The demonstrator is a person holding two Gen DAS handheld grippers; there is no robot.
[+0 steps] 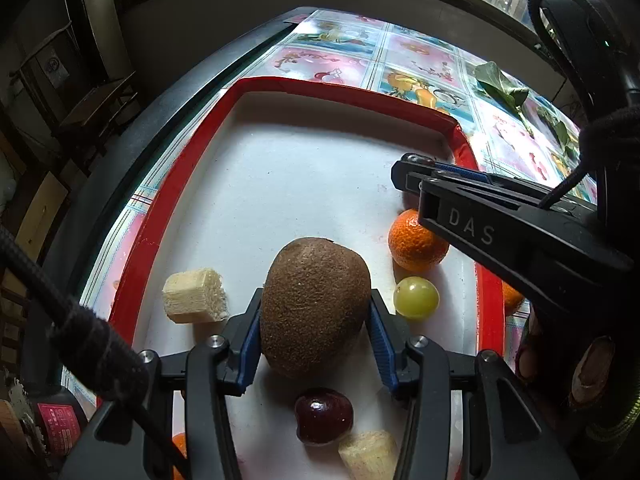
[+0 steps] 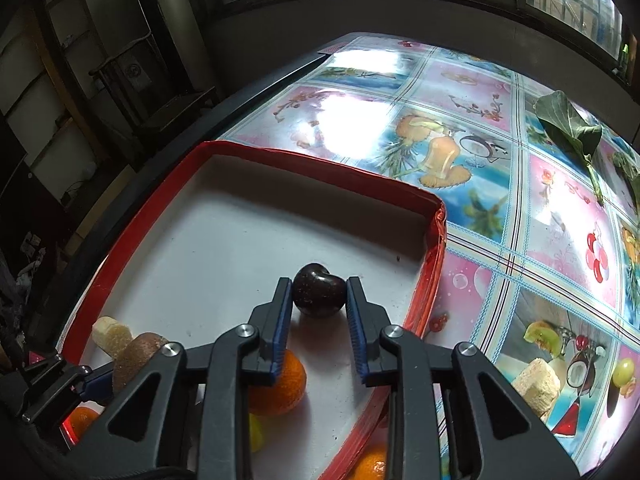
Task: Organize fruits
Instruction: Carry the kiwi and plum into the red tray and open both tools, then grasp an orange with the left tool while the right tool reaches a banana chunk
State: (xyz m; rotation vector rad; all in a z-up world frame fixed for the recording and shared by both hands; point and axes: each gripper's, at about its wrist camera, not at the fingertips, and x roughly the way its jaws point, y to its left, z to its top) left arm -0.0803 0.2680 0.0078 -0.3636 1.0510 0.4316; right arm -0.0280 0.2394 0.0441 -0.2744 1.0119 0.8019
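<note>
My left gripper (image 1: 314,314) is shut on a brown kiwi (image 1: 314,304) over the white floor of the red-rimmed tray (image 1: 280,84). In the tray lie a pale sugarcane chunk (image 1: 194,296), a green grape (image 1: 416,297), an orange mandarin (image 1: 414,242), a dark cherry (image 1: 324,416) and another cane chunk (image 1: 370,454). My right gripper (image 2: 319,300) is shut on a dark cherry (image 2: 319,295) above the tray (image 2: 320,168). It also shows in the left wrist view (image 1: 408,172), over the mandarin. The right wrist view shows the kiwi (image 2: 136,354) and mandarin (image 2: 280,386).
The tray sits on a glossy fruit-print tablecloth (image 2: 500,160). Green leaves (image 2: 572,128) lie at the far right. A cane chunk (image 2: 536,386) and a mandarin (image 2: 370,466) lie outside the tray's right rim. Dark furniture stands beyond the table's left edge.
</note>
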